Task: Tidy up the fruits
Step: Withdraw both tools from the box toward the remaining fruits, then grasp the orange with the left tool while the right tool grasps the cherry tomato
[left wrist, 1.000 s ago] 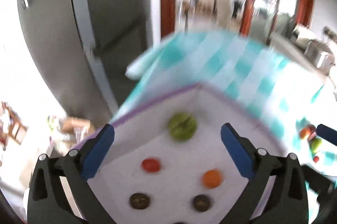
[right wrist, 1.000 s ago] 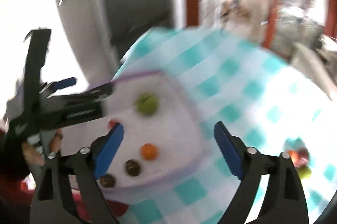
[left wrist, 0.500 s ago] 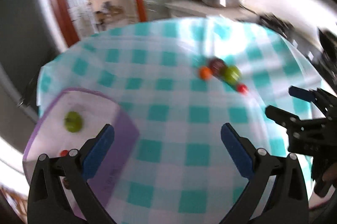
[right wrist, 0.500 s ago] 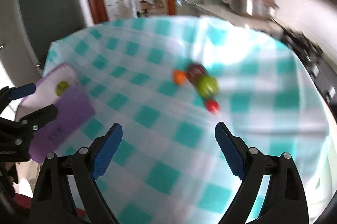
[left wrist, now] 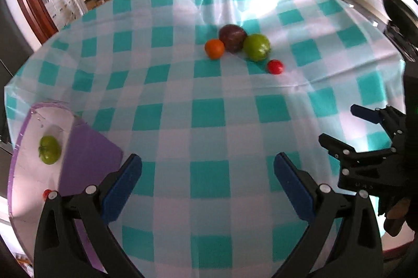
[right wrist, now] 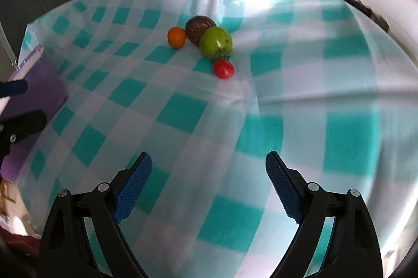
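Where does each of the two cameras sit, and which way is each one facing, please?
Left wrist: on the left gripper, facing across the checked tablecloth to the fruit cluster; purple box at left, right gripper at right.
Right wrist: on the right gripper, facing the same cluster; left gripper at left edge.
Shared: cloth, cluster, box.

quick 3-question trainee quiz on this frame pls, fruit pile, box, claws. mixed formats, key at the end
1. How many fruits sit clustered on the checked cloth?
2. True or false: the left claw is shut on the red tomato.
3. The green fruit apart from the cluster lies: A) on the cloth, B) inside the purple box, C) in the right claw.

Key:
1. Four: orange fruit, dark purple fruit, green tomato, red tomato.
2. False; both claws are open and empty.
3. B
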A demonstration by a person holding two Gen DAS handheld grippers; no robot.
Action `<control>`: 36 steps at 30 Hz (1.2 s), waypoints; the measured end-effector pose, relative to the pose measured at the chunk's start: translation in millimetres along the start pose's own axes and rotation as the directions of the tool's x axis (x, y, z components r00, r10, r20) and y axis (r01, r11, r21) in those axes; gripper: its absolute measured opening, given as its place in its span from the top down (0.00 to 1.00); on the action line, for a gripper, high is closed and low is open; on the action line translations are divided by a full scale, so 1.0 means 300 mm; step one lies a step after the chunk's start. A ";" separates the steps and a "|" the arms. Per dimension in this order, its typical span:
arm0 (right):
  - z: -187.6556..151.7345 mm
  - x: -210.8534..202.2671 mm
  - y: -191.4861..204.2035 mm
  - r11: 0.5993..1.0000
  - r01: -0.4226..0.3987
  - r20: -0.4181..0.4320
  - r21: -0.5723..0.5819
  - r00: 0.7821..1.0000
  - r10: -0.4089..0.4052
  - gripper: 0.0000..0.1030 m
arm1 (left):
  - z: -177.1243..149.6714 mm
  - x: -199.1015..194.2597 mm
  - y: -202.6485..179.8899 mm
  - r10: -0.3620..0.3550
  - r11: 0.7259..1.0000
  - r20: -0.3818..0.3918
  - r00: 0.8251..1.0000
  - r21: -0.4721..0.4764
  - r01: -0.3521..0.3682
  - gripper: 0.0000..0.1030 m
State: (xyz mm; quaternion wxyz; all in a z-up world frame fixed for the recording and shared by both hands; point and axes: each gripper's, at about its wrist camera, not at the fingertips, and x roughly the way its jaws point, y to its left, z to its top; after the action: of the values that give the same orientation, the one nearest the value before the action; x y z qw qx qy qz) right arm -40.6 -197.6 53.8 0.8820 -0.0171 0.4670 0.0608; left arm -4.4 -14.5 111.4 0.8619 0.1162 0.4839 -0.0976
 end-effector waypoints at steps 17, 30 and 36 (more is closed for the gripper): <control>0.315 0.425 -0.011 0.988 0.150 0.049 0.041 0.987 -0.152 0.44 | 0.411 0.549 0.123 -0.046 0.993 0.041 0.998 -0.107 0.050 0.02; 0.278 0.425 -0.025 0.988 0.110 0.013 0.106 0.994 -0.112 0.69 | 0.558 0.730 0.028 -0.099 0.995 0.075 0.992 0.017 0.098 0.01; 0.268 0.414 -0.026 0.988 0.108 -0.004 0.115 0.994 -0.108 0.69 | 0.537 0.768 0.010 -0.247 0.963 0.076 0.966 0.127 0.236 0.46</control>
State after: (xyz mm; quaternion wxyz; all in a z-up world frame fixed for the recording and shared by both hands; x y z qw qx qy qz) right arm 95.3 -187.1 -3.6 0.8840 0.0083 0.4671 -0.0138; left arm 245.3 -72.1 -4.2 0.8563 0.1018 0.4482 -0.2355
